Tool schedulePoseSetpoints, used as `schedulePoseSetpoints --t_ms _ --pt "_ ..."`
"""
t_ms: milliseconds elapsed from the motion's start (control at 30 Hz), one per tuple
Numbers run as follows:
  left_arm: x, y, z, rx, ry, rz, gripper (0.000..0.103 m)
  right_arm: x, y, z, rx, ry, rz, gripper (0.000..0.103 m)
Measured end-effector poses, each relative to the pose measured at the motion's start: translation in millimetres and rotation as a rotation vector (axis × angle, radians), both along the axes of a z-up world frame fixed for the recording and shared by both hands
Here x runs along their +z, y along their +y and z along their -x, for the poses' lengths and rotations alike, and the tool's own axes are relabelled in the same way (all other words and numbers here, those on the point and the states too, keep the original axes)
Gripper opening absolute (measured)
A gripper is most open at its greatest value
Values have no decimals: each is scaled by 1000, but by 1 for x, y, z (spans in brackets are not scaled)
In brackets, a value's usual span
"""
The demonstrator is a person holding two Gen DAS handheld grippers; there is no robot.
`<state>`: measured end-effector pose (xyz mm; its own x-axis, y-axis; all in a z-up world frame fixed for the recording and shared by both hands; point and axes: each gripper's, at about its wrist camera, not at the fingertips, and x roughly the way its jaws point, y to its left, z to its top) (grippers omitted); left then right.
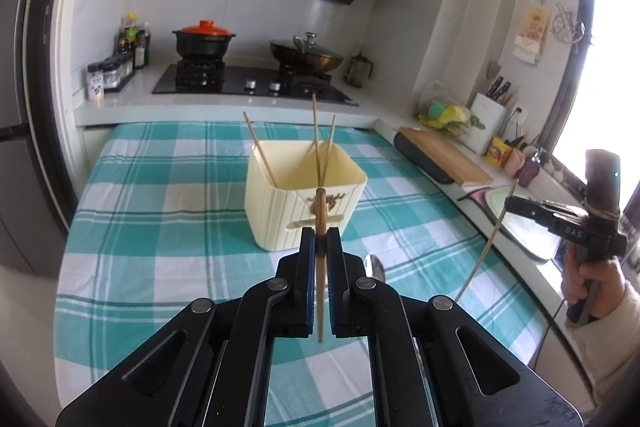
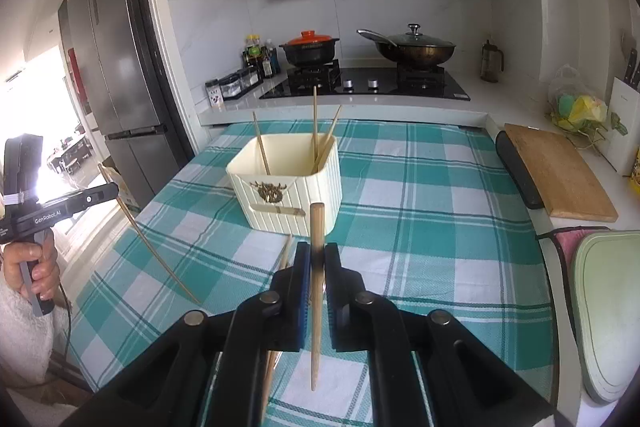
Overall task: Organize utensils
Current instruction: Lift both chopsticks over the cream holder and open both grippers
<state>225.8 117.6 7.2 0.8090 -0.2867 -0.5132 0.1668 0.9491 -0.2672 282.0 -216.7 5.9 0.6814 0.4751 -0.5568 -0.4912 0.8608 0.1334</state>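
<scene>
Both pairs of tongs are clamped tight, each pinching one wooden chopstick. The left tongs grip their chopstick a little below its blunt top, so the thick end pokes up past the tips and the thin end hangs back beneath the jaws. The right tongs hold the other chopstick much the same way, nearly upright.

Straight ahead of both, a little beyond the tips, the cream ribbed holder stands on the table's teal checked cloth, with three chopsticks already leaning inside it. Just behind and to the right of the left tongs, something that looks like a spoon bowl lies on the cloth, and another stick or two lie under the right tongs.

To my eye the step in hand is carrying these two over to the holder. It would go best if each stick were brought above the open rim, kept steep with the thin end low, lowered clear of the leaning ones, and let go only once its tip is well inside. One at a time seems safer, lest the tongs crowd each other.
</scene>
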Motion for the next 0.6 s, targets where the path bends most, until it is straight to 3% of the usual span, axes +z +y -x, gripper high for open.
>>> schedulePoseSetpoints --t_ms 200,367,600 --pt "25 6 -6 6 -39 15 3 35 8 -14 -30 -81 -33 7" --pt "54 9 -20 27 -99 3 3 64 24 -37 -30 -139 3 7" --pt "96 15 -68 167 -290 -17 3 100 58 -81 -72 -253 -27 7"
